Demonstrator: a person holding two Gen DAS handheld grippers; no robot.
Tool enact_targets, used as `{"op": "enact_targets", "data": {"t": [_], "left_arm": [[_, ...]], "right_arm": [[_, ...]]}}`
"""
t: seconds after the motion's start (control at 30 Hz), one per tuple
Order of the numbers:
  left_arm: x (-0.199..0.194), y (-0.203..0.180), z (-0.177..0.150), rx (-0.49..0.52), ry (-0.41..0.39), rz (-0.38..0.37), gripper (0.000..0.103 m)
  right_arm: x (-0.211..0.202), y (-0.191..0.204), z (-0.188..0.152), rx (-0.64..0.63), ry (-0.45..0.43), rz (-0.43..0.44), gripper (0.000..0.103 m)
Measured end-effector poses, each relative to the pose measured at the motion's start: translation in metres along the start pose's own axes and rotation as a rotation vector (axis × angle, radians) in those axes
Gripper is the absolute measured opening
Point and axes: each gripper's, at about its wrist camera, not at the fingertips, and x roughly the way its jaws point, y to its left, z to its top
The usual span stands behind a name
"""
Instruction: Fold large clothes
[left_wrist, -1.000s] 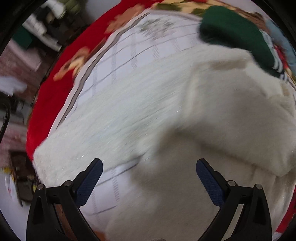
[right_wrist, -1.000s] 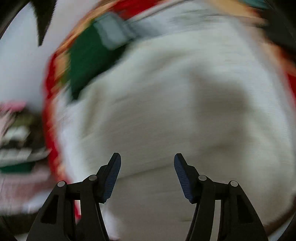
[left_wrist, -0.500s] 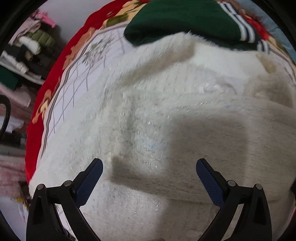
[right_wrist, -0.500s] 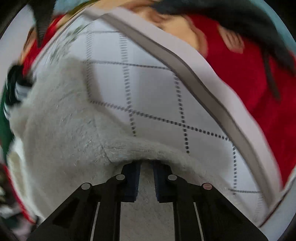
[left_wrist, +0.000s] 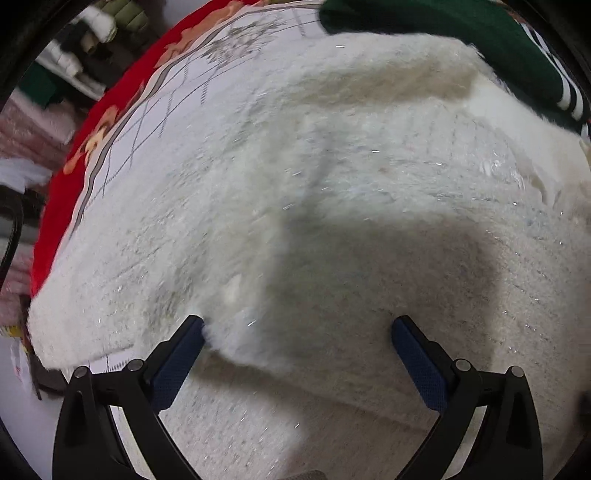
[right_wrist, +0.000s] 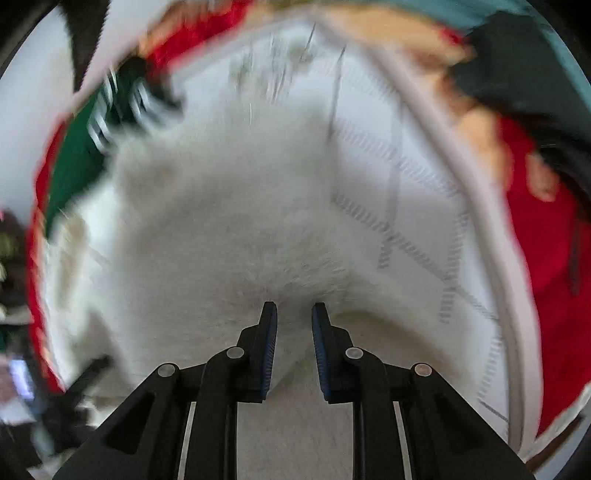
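Note:
A large fluffy white sweater (left_wrist: 332, 192) lies on a bed with a white quilted cover (left_wrist: 155, 110). It fills most of the left wrist view. My left gripper (left_wrist: 297, 332) is open wide and empty, just above a folded edge of the sweater. In the right wrist view my right gripper (right_wrist: 294, 314) is shut on a fold of the white sweater (right_wrist: 229, 206), with fabric pinched between the pads. The right view is blurred by motion.
A dark green garment with white stripes (left_wrist: 461, 33) lies at the far edge of the sweater, also in the right wrist view (right_wrist: 85, 147). The bed cover has a red floral border (left_wrist: 70, 166) (right_wrist: 543, 240). Shelves of clothes (left_wrist: 74, 62) stand beyond the left bed edge.
My right gripper has closed on the sweater's edge and is moving with it. My left gripper stays open and has shifted over the sweater, closer to its folded edge.

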Motion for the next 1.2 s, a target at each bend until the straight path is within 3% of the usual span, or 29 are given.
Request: {"op": "enact_targets", "data": {"t": [0.03, 0.13, 0.27, 0.33, 0.37, 0.5, 0.67, 0.8, 0.9, 0.97, 1.07, 1.1, 1.13, 1.2], "left_arm": [[-0.002, 0.012, 0.001, -0.026, 0.006, -0.024, 0.103], [-0.020, 0.059, -0.007, -0.144, -0.009, -0.088, 0.103], [-0.035, 0.163, -0.038, -0.420, 0.045, -0.183, 0.103], [-0.034, 0.205, -0.056, -0.547, 0.072, -0.193, 0.103], [-0.028, 0.241, -0.068, -0.643, 0.086, -0.194, 0.103], [-0.001, 0.328, -0.102, -0.885, 0.096, -0.155, 0.103], [0.042, 0.400, -0.135, -1.134, 0.094, -0.147, 0.102], [0.078, 0.437, -0.151, -1.298, 0.092, -0.176, 0.102], [0.088, 0.453, -0.150, -1.359, 0.029, -0.170, 0.100], [0.083, 0.460, -0.136, -1.308, -0.028, -0.090, 0.089], [0.073, 0.467, -0.117, -1.231, -0.080, 0.004, 0.058], [0.067, 0.469, -0.111, -1.200, -0.101, 0.030, 0.033], [0.062, 0.471, -0.105, -1.157, -0.125, 0.019, 0.014], [0.051, 0.466, -0.091, -1.076, -0.147, 0.027, 0.013]], "right_arm": [[0.013, 0.002, 0.002, -0.011, 0.041, -0.037, 0.021], [0.002, 0.019, 0.007, -0.017, 0.057, -0.097, 0.021], [-0.035, 0.067, -0.016, -0.124, 0.041, -0.047, 0.023], [-0.040, 0.096, -0.039, -0.204, 0.059, -0.032, 0.038], [-0.042, 0.104, -0.048, -0.235, 0.071, -0.023, 0.040], [-0.020, 0.158, -0.090, -0.338, 0.128, -0.014, 0.040], [0.011, 0.226, -0.129, -0.351, 0.139, 0.017, 0.040], [0.039, 0.248, -0.145, -0.347, 0.153, 0.020, 0.040], [0.059, 0.256, -0.135, -0.311, 0.194, 0.024, 0.040], [0.063, 0.248, -0.133, -0.298, 0.202, 0.021, 0.040], [0.055, 0.232, -0.136, -0.291, 0.209, 0.036, 0.040], [0.055, 0.232, -0.136, -0.297, 0.212, 0.036, 0.042], [0.054, 0.231, -0.136, -0.305, 0.215, 0.037, 0.055], [0.044, 0.226, -0.132, -0.331, 0.197, 0.036, 0.081]]}}
